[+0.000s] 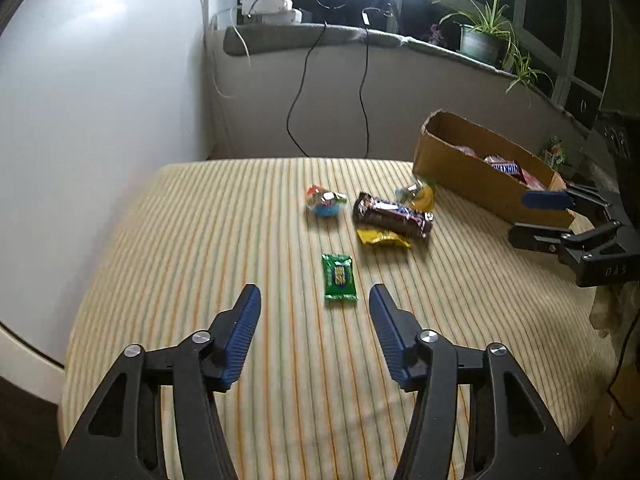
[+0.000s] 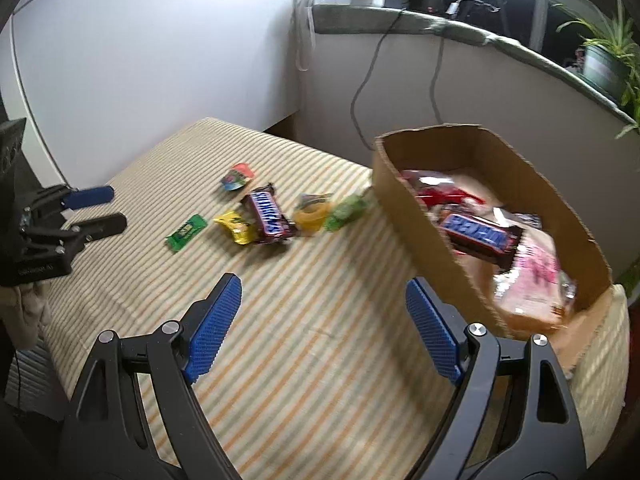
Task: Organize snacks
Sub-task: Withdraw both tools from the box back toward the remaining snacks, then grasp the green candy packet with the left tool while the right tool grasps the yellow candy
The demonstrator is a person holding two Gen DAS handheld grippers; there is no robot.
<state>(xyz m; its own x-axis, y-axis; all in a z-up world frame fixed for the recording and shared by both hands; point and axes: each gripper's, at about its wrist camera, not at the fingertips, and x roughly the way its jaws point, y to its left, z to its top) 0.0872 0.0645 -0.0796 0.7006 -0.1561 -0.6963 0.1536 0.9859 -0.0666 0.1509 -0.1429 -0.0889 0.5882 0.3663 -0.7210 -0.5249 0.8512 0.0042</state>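
Several snacks lie on the striped cloth [image 1: 200, 280]: a green packet [image 1: 339, 277], a yellow packet [image 1: 382, 237], a Snickers bar [image 1: 393, 215], a round colourful candy [image 1: 323, 200] and a yellow-green jelly cup [image 1: 418, 194]. My left gripper [image 1: 315, 300] is open, just short of the green packet. My right gripper [image 2: 323, 292] is open and empty beside the cardboard box [image 2: 404, 196], which holds another Snickers bar [image 2: 478, 238] and a pink packet [image 2: 532, 276]. The green packet [image 2: 186, 232] and loose Snickers bar [image 2: 269, 215] also show in the right wrist view.
The box [image 1: 472, 172] stands at the table's right side. Cables hang down the wall behind. A windowsill holds potted plants [image 1: 486, 36] and devices. The right gripper [image 1: 540, 216] shows at the left view's right edge; the left gripper [image 2: 94, 208] at the right view's left.
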